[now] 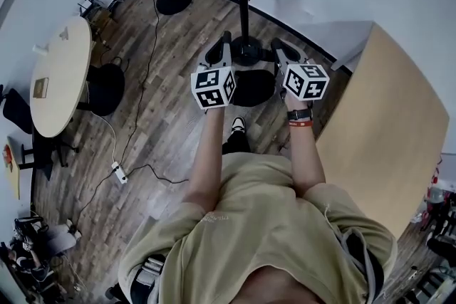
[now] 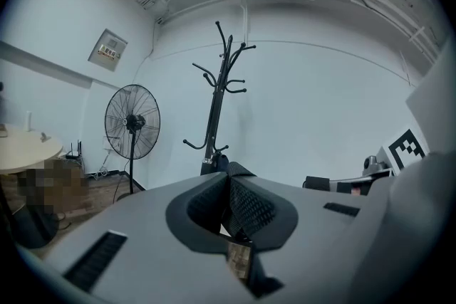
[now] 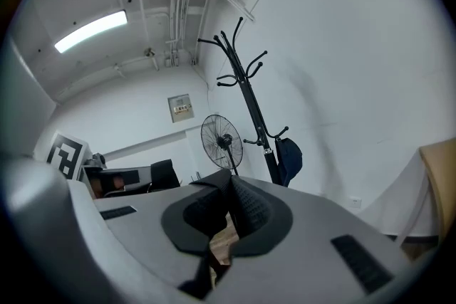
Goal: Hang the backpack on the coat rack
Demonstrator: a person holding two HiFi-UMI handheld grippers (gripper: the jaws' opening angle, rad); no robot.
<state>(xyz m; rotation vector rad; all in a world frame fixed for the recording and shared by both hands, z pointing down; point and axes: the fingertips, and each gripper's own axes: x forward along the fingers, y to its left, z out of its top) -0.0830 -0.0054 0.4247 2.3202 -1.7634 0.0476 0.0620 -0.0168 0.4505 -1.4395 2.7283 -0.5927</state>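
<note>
Dark blue and slack, the backpack (image 3: pixel 288 160) hangs from a low hook on the coat rack (image 3: pixel 249 100), snug against the pole and clear of the wooden floor (image 1: pixel 164 110). By the look of it, the hanging is done.

You hold your left gripper (image 1: pixel 225 40) and right gripper (image 1: pixel 282 46) side by side, low in front of the rack's base and well apart from the bag. Each has its pads pressed together with nothing caught between them.

If you need to reseat the bag, expect it to be light and floppy: cloth that sags, folds under a pinch and swings on its hook. Take it by the top loop or a strap where it meets the hook, not by the body, which would bunch and slip. The loop itself is too small to make out from here. Mind the fan (image 3: pixel 221 141) standing near the rack.
</note>
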